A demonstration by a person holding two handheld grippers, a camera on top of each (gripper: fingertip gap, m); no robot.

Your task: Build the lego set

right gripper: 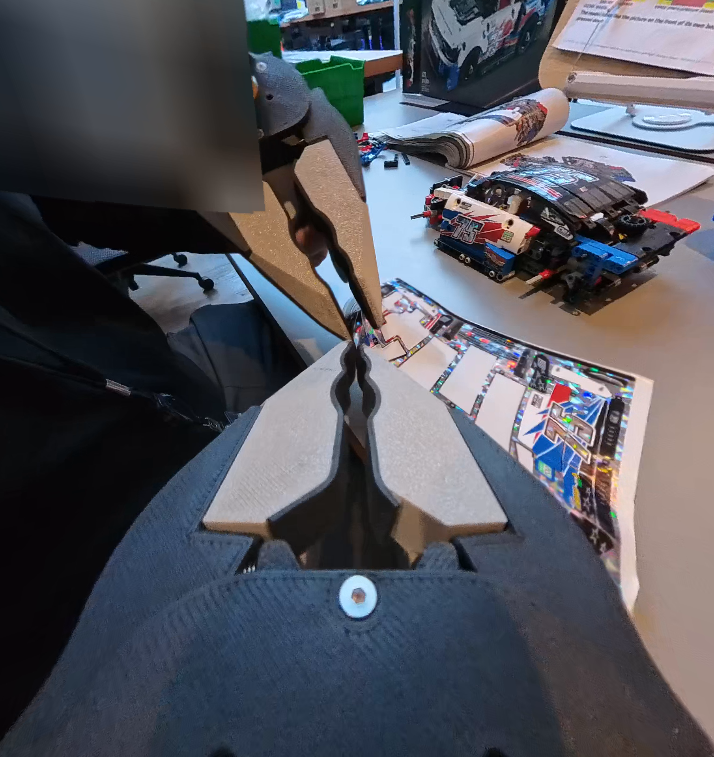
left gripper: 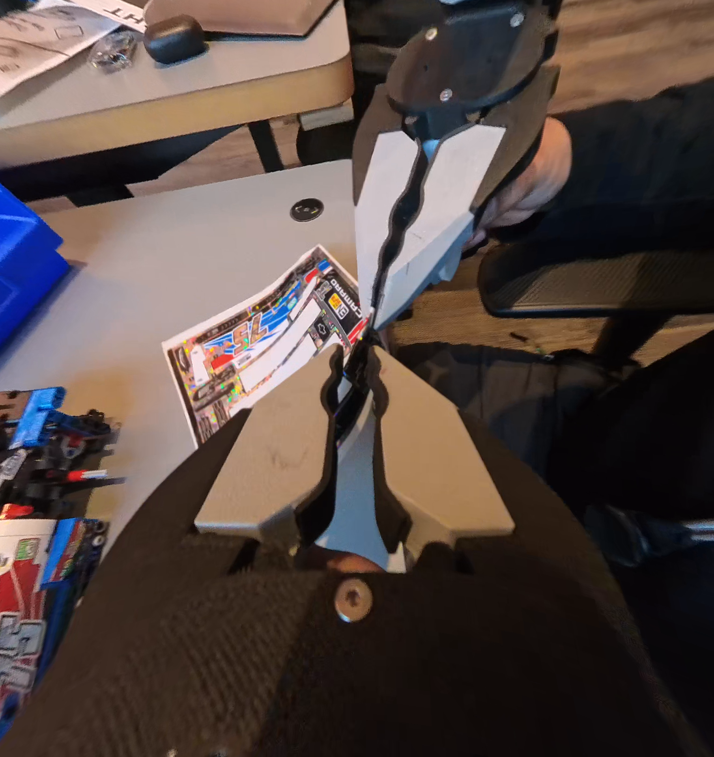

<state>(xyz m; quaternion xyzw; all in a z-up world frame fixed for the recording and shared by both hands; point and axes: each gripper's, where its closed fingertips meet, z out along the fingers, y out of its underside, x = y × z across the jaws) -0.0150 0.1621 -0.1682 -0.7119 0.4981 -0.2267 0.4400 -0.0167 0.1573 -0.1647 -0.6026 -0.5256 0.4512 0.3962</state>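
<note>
A glossy sticker sheet lies on the grey table, its near corner curled up off the table's edge. My left gripper is shut on that lifted corner, which shows edge-on, black and shiny, between its fingers. It also shows in the right wrist view. My right gripper is shut, its tips pinched at the same corner, tip to tip with the left one. It comes in from above in the left wrist view. The partly built race car stands apart on the table.
An open instruction booklet and the set's box lie behind the car. A blue bin stands beside it and a green bin farther back. A chair and the person's dark clothing are off the table's edge. My left and right fingertips are right by each other.
</note>
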